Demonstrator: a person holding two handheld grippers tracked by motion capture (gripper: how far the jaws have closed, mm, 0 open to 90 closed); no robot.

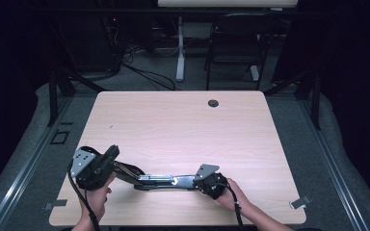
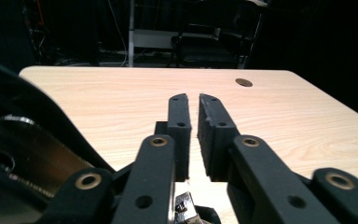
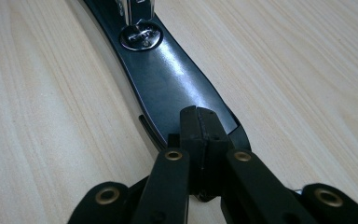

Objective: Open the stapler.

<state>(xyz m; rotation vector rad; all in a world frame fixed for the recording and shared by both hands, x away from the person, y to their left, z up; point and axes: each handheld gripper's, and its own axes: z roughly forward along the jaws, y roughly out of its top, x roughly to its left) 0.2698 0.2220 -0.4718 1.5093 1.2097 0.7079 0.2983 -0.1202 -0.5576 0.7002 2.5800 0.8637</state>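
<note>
Nearest us, our left gripper sits at the near left of the pale wooden table, its jaws a narrow slit apart with nothing between them. Just right of it lies a long black-and-silver metal stapler. Our right gripper has its jaws pressed together above the stapler's right end.

Dim room, grey carpet, light wooden table, dark chair behind, floor cables
</note>
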